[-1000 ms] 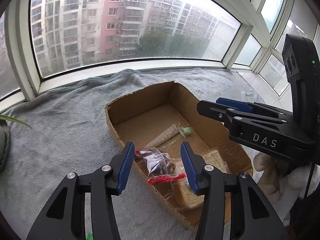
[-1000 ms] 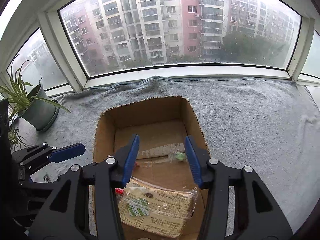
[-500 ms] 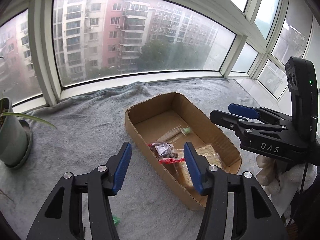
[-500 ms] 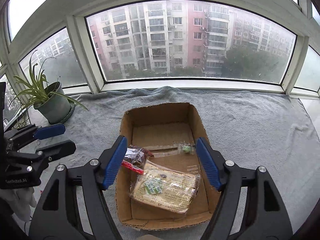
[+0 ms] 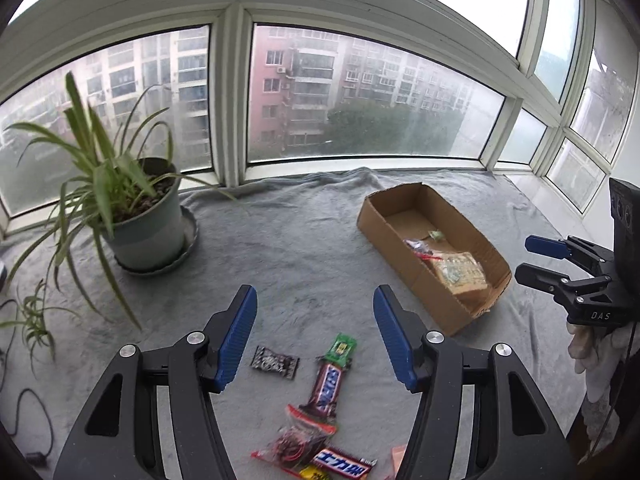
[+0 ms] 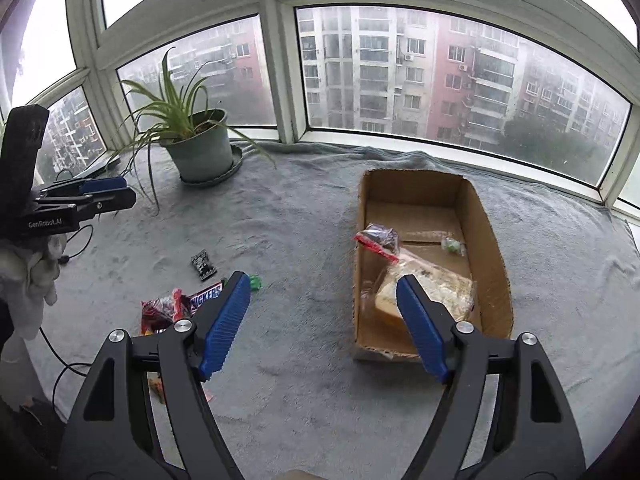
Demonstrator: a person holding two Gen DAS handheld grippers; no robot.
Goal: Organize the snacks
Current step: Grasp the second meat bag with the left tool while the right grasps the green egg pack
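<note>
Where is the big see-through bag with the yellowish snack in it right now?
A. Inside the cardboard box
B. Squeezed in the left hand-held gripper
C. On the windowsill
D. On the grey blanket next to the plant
A: the clear bag lies on the floor of the cardboard box, at its near end, and neither hand-held gripper touches it.

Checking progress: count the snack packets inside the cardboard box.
3: a red-sealed packet on the left, a green candy mid-box, a large packet nearest; others may hide beneath.
</note>
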